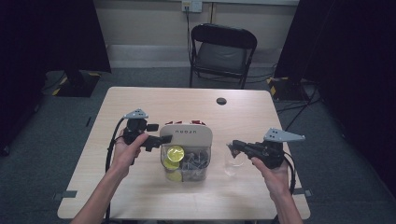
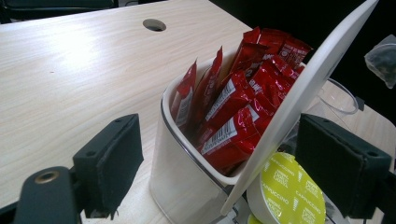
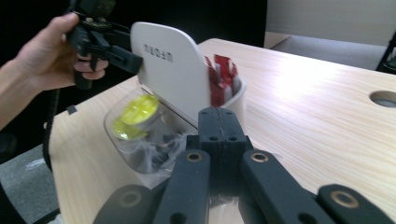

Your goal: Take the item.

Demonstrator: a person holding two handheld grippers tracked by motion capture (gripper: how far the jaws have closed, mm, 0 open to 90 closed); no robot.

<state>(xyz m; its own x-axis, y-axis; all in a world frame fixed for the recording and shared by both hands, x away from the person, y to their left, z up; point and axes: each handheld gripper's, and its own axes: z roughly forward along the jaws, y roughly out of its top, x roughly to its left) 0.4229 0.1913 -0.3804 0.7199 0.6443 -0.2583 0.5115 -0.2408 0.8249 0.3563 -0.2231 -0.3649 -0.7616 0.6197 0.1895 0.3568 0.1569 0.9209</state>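
Near the middle of the pale wooden table (image 1: 140, 100), toward its front edge, sits the clear plastic organiser box (image 1: 187, 164) with its white rounded lid (image 1: 187, 134) tipped up. My left gripper (image 1: 156, 140) has its pads spread, one on each side of the lid's edge in the left gripper view, not visibly pinching it. Behind the lid stand the red foil sachets (image 2: 238, 100); in front lie yellow-topped coffee capsules (image 2: 292, 193). My right gripper (image 1: 233, 146) is pressed together on a small clear plastic packet (image 1: 232, 150), held over a clear drinking glass (image 1: 232, 164) just right of the box. I judge the packet light, limp and slippery, so the grip belongs on its top seam, well inside the pads. The lid looks stiff yet thin and smooth; I would take it by its rim. The glass is fragile and easily tipped.
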